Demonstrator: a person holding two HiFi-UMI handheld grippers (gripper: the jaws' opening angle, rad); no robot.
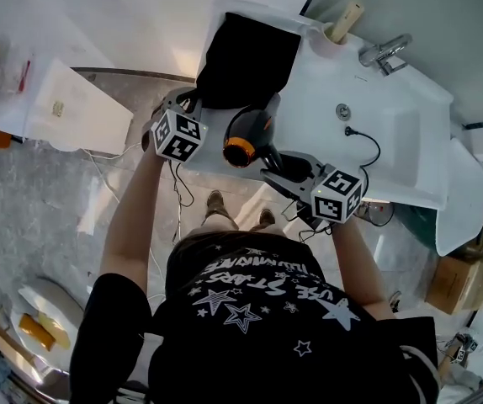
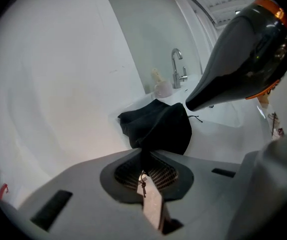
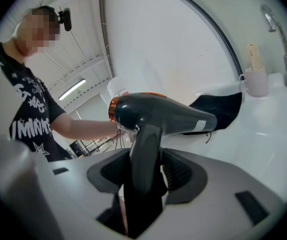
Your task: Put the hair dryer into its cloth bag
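Right gripper [image 3: 142, 176] clamps hair dryer [image 3: 158, 114] handle; left gripper [image 2: 146, 171] pinches cloth bag [image 2: 158, 126] edge. Dryer outside bag; opening and insertion remain.

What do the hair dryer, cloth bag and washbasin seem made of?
The hair dryer looks like glossy dark plastic, given its sharp highlights. The cloth bag is matte black fabric, limp and creased. The washbasin is smooth white, probably ceramic or resin.
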